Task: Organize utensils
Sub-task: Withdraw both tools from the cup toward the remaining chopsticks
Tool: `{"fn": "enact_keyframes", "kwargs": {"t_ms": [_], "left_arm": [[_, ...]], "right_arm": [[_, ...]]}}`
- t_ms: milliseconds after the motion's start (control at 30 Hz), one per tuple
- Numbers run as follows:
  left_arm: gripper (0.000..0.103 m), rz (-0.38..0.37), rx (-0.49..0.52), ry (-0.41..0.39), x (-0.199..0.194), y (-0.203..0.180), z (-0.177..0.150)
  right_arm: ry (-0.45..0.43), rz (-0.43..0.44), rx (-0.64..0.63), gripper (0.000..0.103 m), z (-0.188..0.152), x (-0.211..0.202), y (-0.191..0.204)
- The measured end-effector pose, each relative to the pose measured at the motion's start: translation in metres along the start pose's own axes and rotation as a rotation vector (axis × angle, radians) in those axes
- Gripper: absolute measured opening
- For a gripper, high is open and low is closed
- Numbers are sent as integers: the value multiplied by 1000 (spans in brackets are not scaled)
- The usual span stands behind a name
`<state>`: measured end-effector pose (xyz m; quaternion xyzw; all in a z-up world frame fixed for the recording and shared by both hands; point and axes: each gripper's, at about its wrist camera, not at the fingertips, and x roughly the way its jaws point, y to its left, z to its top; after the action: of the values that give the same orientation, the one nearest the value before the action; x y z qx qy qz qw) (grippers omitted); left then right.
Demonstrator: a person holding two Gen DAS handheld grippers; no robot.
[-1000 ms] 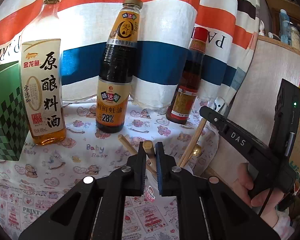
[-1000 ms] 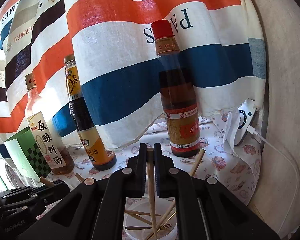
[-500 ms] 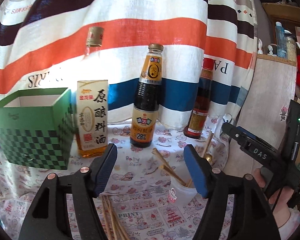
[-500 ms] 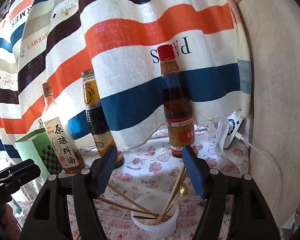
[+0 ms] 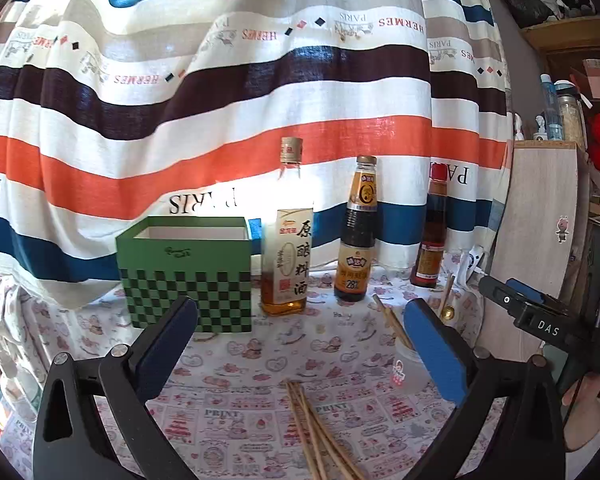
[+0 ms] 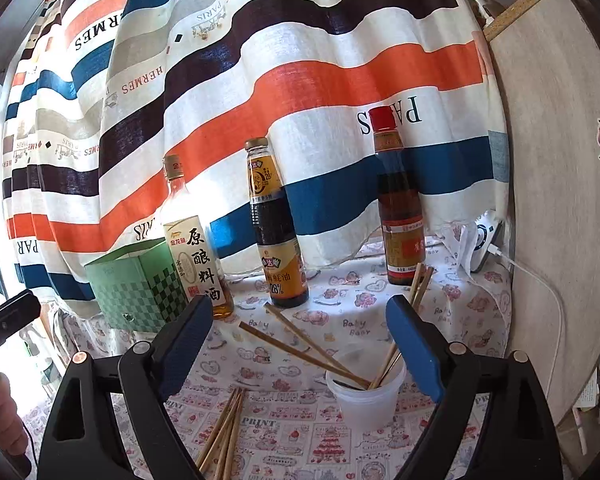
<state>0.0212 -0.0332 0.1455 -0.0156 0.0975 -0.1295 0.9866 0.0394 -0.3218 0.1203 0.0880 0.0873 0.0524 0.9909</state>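
So, quick status on the utensil sorting:
Progress: roughly halfway by my guess, some sticks are in, a bunch are not.
Done: several chopsticks [image 6: 300, 350] and what looks like a small gold spoon lean in the plastic cup [image 6: 366, 400] toward the right edge of the tabletop [image 6: 308, 432].
Left: a loose bundle of chopsticks [image 6: 222, 432] lies flat near the front edge, just left of the cup.
Green box [image 5: 188, 272]: open top, back left; contents hidden.
Bottles [image 5: 354, 232]: three along the back edge, capped.
Left gripper [image 5: 300, 348]: jaws opening wide, nothing between them.
Right gripper [image 6: 300, 344]: jaws opening too, empty, hanging over the cup.
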Motion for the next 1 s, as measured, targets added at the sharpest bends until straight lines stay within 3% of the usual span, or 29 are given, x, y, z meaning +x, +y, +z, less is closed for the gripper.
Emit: {"fn": "enact_keyframes", "kwargs": {"t_ms": [100, 300, 467, 600, 700, 767, 867, 1000], "left_arm": [[102, -43, -20, 42, -9, 15, -5], [102, -49, -48, 55, -19, 33, -20], [102, -46, -51, 4, -24, 30, -41], [102, -106, -102, 28, -13, 35, -69], [102, -66, -126, 77, 2, 42, -94], [102, -37, -111, 119, 13, 45, -108], [102, 36, -69, 145, 24, 44, -123], [102, 76, -82, 188, 37, 41, -138]], "right_arm": [[23, -2, 13, 90, -5, -3, 5], [84, 105, 135, 96, -19, -8, 2], [100, 32, 128, 97, -37, -5, 2], [125, 52, 140, 97, -57, 0, 2], [134, 42, 116, 97, -84, 7, 5], [192, 11, 67, 97, -99, 17, 11], [238, 32, 4, 97, -109, 25, 21], [298, 58, 8, 97, -120, 29, 28]]}}
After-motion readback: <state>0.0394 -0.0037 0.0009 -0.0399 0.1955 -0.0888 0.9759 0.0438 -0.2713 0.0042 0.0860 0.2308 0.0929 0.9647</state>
